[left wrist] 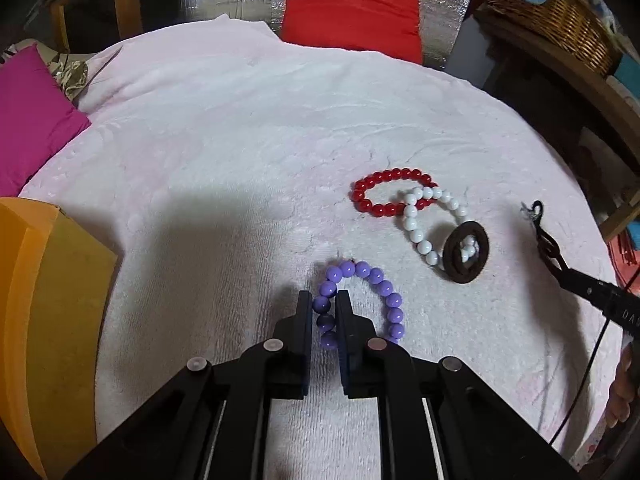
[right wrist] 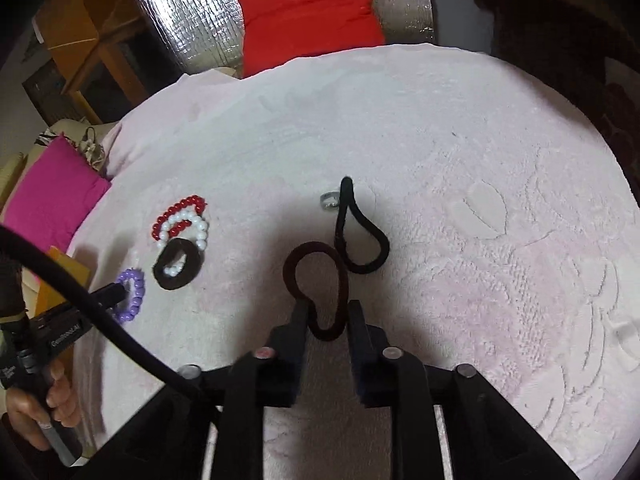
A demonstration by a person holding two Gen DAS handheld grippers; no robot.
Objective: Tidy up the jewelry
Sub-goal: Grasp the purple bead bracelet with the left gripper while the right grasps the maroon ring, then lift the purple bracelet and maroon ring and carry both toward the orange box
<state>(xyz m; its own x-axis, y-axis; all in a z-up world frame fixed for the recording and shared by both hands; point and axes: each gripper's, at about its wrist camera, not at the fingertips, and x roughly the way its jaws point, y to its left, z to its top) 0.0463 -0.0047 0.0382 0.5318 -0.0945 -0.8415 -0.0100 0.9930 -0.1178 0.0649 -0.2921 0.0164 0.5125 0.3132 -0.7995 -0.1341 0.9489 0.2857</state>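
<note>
lying on the pink towel (left wrist: 240, 140), the purple bracelet (left wrist: 360, 304) is a ring of glossy round beads, its left side pinched between the left gripper's (left wrist: 325, 304) fingers. further off, a red bracelet (left wrist: 390, 196) overlaps a white one (left wrist: 424, 224), which runs under a dark brown ring (left wrist: 466, 252). the right gripper (right wrist: 328, 312) has its fingers part spread around a maroon hair tie (right wrist: 316, 280); whether they press it i cannot tell. a black tie (right wrist: 362, 232) touches the maroon one.
</note>
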